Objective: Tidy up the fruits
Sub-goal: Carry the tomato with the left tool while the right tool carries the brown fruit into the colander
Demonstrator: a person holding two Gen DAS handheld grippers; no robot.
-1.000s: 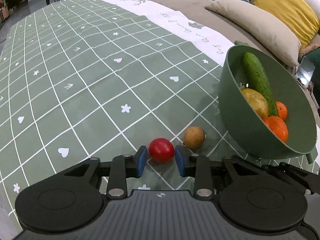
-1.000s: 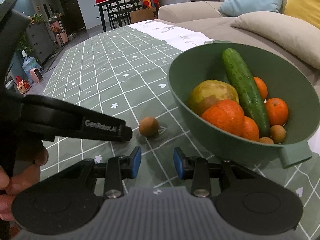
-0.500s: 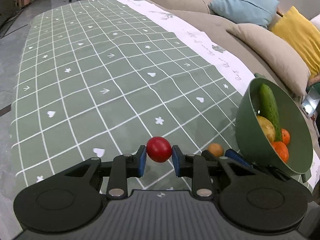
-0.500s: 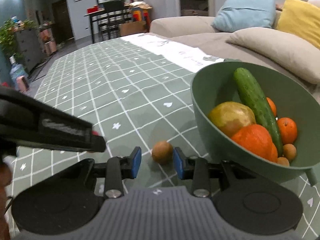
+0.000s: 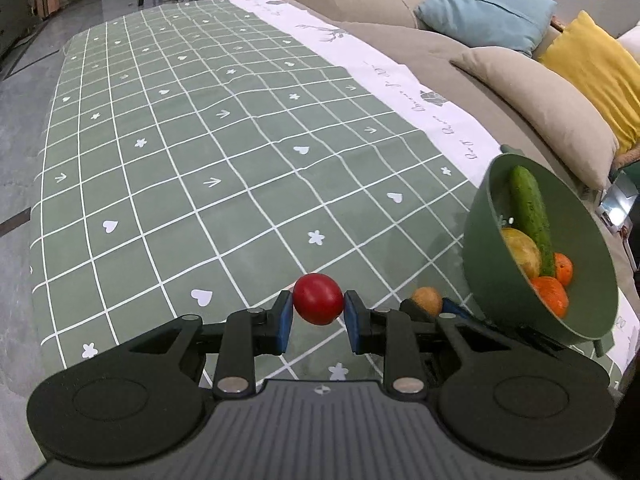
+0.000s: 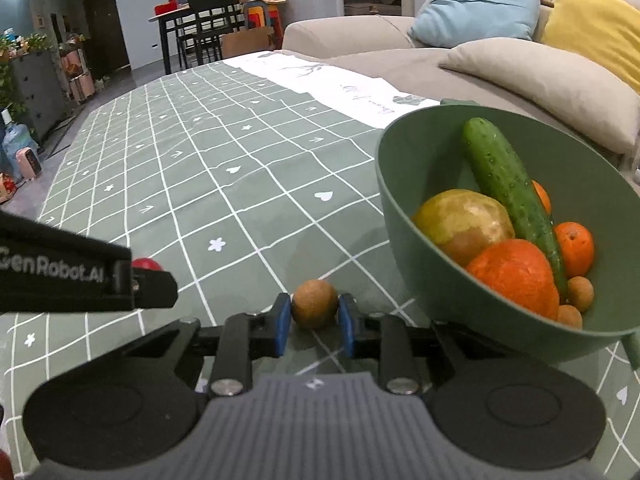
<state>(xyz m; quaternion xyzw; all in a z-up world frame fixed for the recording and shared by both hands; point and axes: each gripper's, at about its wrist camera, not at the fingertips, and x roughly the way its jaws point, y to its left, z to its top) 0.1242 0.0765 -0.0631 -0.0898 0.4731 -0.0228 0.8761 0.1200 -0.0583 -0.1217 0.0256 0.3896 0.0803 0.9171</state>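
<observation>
My left gripper [image 5: 318, 312] is shut on a red tomato [image 5: 318, 298] and holds it above the green checked tablecloth [image 5: 200, 160]. The tomato's top also shows in the right wrist view [image 6: 146, 263] behind the left gripper's arm. A small brown round fruit [image 6: 314, 307] lies on the cloth between the blue pads of my right gripper [image 6: 313, 320], which stand close on both sides of it. The fruit also shows in the left wrist view [image 5: 427, 299]. A green bowl [image 6: 400, 216] to the right holds a cucumber [image 6: 504, 184], a pear, oranges and small brown fruits.
A beige sofa [image 6: 400, 60] with blue, tan and yellow cushions runs along the table's far right side. A white cloth strip [image 5: 380, 76] borders the tablecloth there. A dining table and chairs [image 6: 208, 28] stand far back.
My left gripper closed on the red tomato and lifted it off the cloth. My right gripper moved forward until the brown fruit sat between its pads, and the pads narrowed.
</observation>
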